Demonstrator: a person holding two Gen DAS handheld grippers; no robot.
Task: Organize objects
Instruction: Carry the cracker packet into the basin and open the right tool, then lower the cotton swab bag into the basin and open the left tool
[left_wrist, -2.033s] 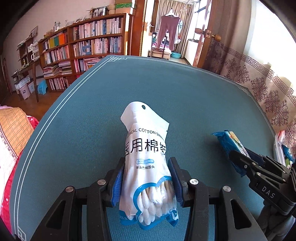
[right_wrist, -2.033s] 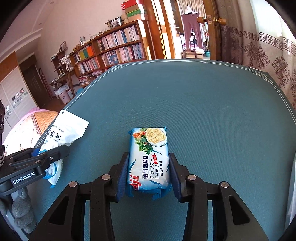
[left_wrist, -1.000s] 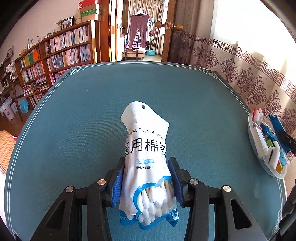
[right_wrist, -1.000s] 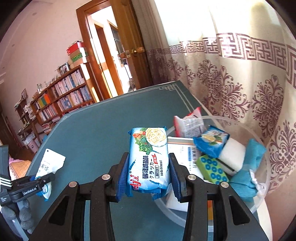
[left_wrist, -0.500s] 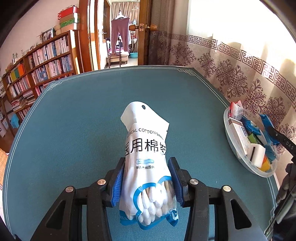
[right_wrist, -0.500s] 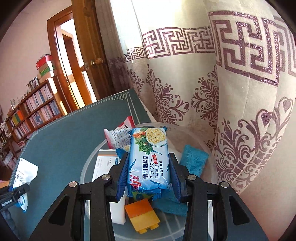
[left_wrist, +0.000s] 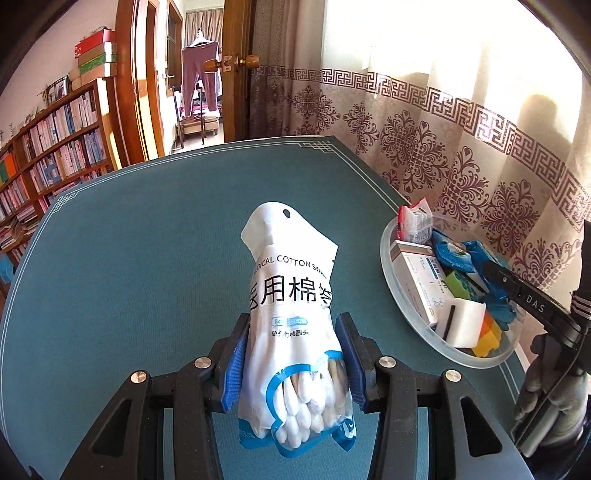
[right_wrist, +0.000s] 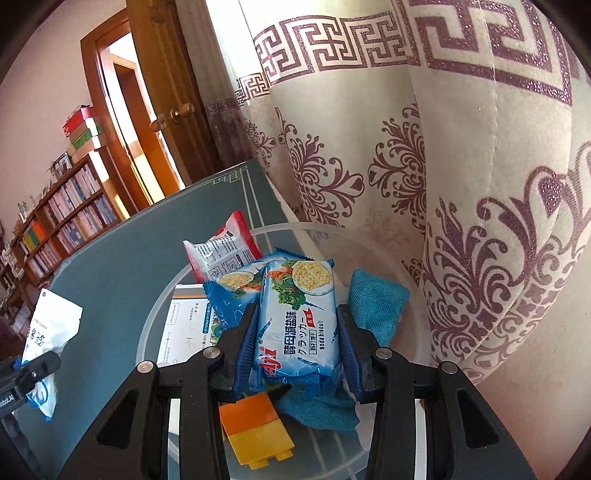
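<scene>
A teal cloth-covered table (left_wrist: 147, 258) stands by a patterned curtain (right_wrist: 443, 184). The left gripper (left_wrist: 293, 363) clamps a white cotton-swab bag (left_wrist: 291, 310) above it. The right gripper (right_wrist: 295, 350) clamps a blue soda-biscuit packet (right_wrist: 297, 314) over the clear round plastic tub (right_wrist: 147, 325), hiding items beneath.

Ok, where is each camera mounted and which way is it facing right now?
Left wrist: on the left tongs, looking across the table toward the doorway; they grip a cotton swab bag.
Right wrist: on the right tongs, over the bowl, facing the curtain; they grip a cracker pack.
Shared: bowl, swab bag.
</scene>
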